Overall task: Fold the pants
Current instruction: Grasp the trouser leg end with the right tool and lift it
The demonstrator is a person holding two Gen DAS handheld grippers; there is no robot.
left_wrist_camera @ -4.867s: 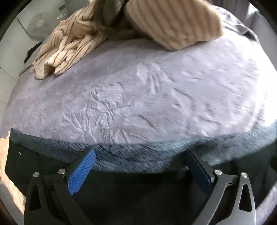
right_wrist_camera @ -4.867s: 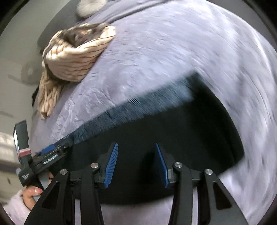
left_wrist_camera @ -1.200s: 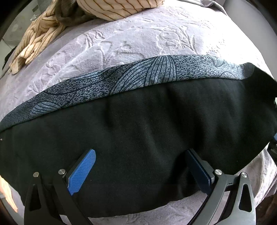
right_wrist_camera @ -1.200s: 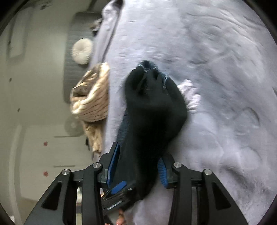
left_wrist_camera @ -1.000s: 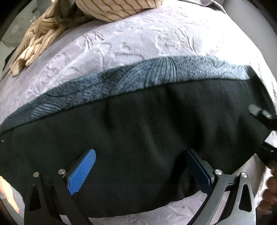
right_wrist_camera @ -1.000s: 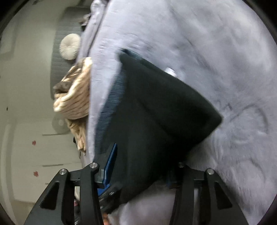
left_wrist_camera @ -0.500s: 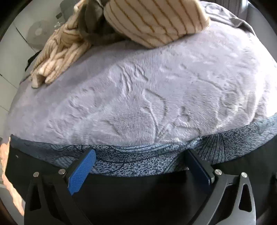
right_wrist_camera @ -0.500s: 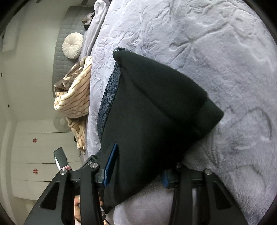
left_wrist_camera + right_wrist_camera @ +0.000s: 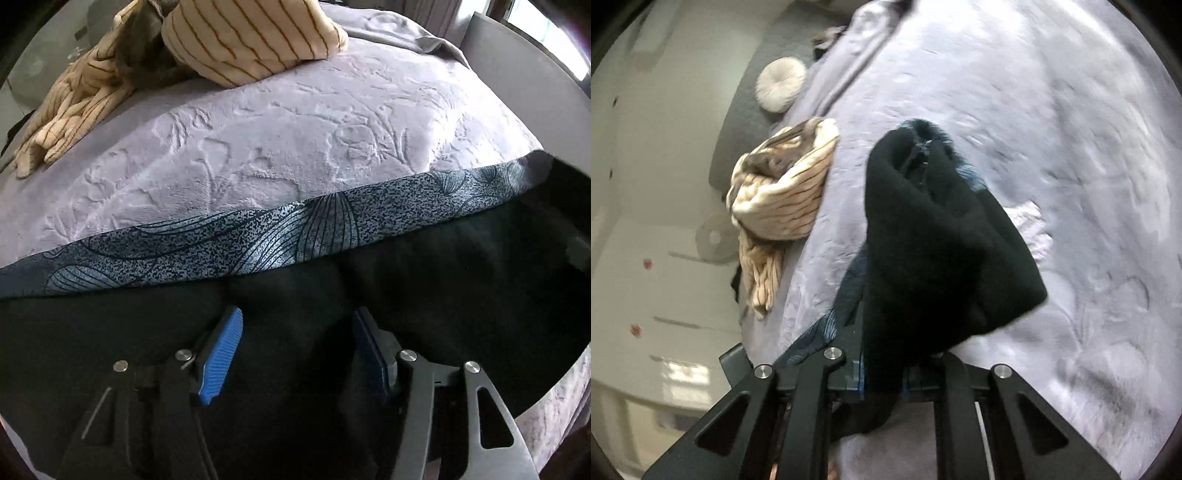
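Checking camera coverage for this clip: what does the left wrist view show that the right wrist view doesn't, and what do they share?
Only the left wrist view shows the left gripper, its jaws just closing over the flat black pants, and the full run of their patterned blue-grey band.

Only the right wrist view shows the right gripper shut on a bunched end of the pants, a round cushion, and the pale wall with cabinets.

Both show the pants, the lilac embossed blanket and the striped cream garment.

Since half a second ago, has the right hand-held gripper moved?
Yes. The right hand-held gripper has lifted: the black pants now hang bunched from its closing jaws, above the grey blanket, and the striped cloth sits lower in its view.
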